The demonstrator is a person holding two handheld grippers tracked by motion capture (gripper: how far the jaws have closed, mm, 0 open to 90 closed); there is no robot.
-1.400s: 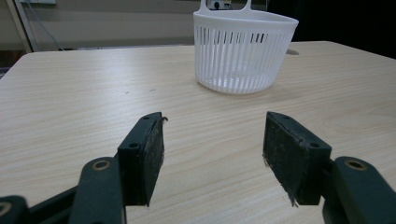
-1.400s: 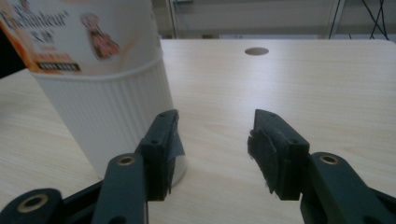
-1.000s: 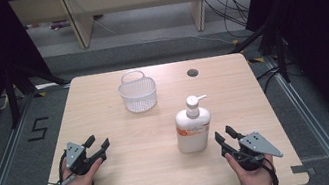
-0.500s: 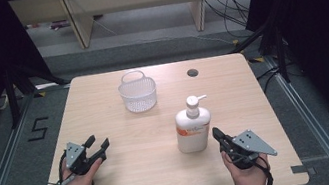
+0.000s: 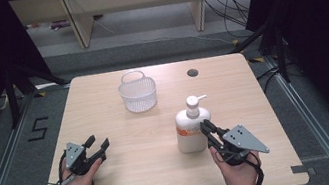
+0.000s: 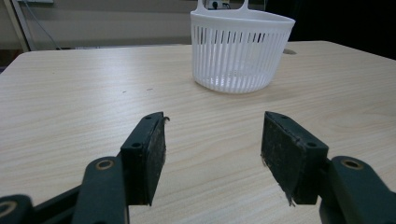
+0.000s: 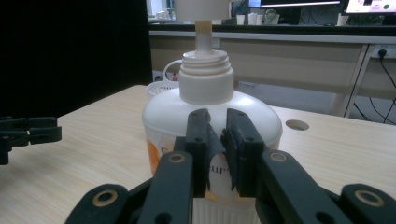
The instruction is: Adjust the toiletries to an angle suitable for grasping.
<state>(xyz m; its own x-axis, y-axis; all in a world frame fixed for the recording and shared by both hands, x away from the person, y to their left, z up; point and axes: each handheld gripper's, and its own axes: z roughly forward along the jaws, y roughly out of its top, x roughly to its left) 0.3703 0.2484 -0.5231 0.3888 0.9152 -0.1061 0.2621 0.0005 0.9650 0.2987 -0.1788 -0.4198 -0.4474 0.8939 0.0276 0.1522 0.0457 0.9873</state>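
Note:
A white pump bottle (image 5: 193,129) with an orange label stands upright right of the table's middle. My right gripper (image 5: 205,127) is close against its near right side, pointing at it. In the right gripper view the bottle (image 7: 210,112) rises right behind the gripper (image 7: 217,126). Its jaws have just been opening and stand a narrow gap apart, with nothing between them. A white slatted basket (image 5: 138,96) sits at the back middle of the table. My left gripper (image 5: 98,143) rests open near the front left, aimed toward the basket (image 6: 240,51), with its wide gap (image 6: 212,140) empty.
The light wooden table (image 5: 141,177) has a round cable hole (image 5: 192,72) behind the bottle, also seen as the hole (image 7: 297,124) in the right gripper view. The left gripper (image 7: 28,130) shows far off there. Dark floor and shelving lie beyond the table edges.
My right gripper has moved up and in toward the bottle. Its jaws went from spread to closed, then parted a little. The left hand has not moved.

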